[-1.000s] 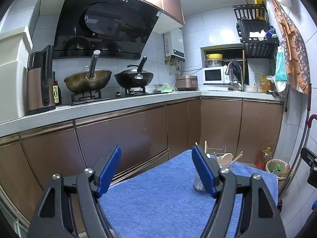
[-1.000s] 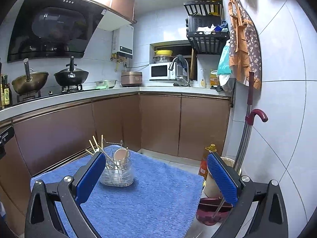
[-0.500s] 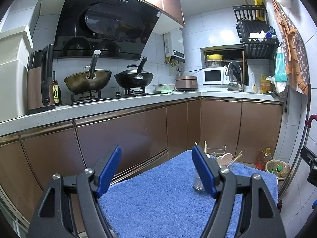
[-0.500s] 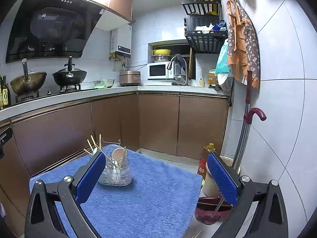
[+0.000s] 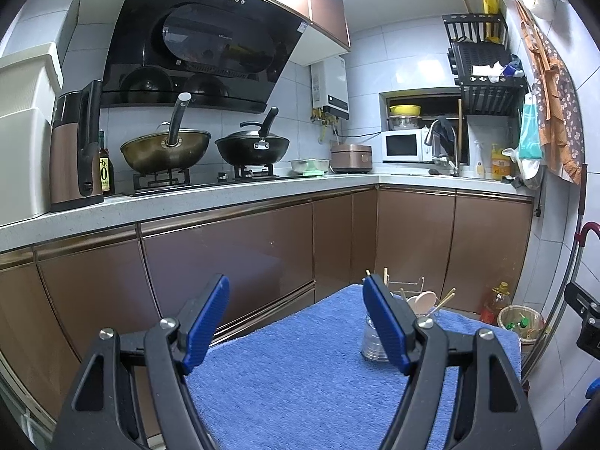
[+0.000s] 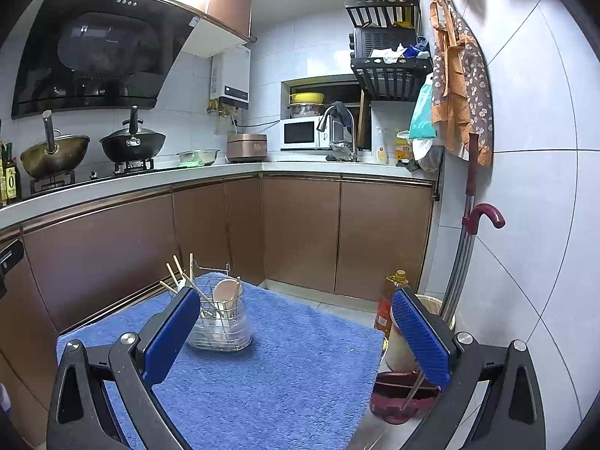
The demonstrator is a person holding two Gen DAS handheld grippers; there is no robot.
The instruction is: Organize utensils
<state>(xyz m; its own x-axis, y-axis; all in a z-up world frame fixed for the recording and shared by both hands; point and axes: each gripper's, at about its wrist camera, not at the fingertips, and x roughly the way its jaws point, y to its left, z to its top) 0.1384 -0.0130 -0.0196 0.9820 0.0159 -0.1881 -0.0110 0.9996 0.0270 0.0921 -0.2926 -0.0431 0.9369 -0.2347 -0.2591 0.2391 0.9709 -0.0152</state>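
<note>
Wire utensil holder (image 6: 221, 318) stands ahead of the gaping right gripper (image 6: 296, 333); left gripper (image 5: 296, 322) likewise spread, empty.

The utensil holder (image 5: 375, 341) sits half behind a blue pad (left view); its contents (image 6: 221, 300) overlap indistinctly.

A wire utensil holder (image 6: 221, 322) stands upright on the blue towel (image 6: 262, 375) toward its ten-o'clock corner — wooden chopsticks (image 6: 176, 273) lean out toward eleven o'clock, a pale spoon (image 6: 224, 290) bowl-up beside them.
</note>
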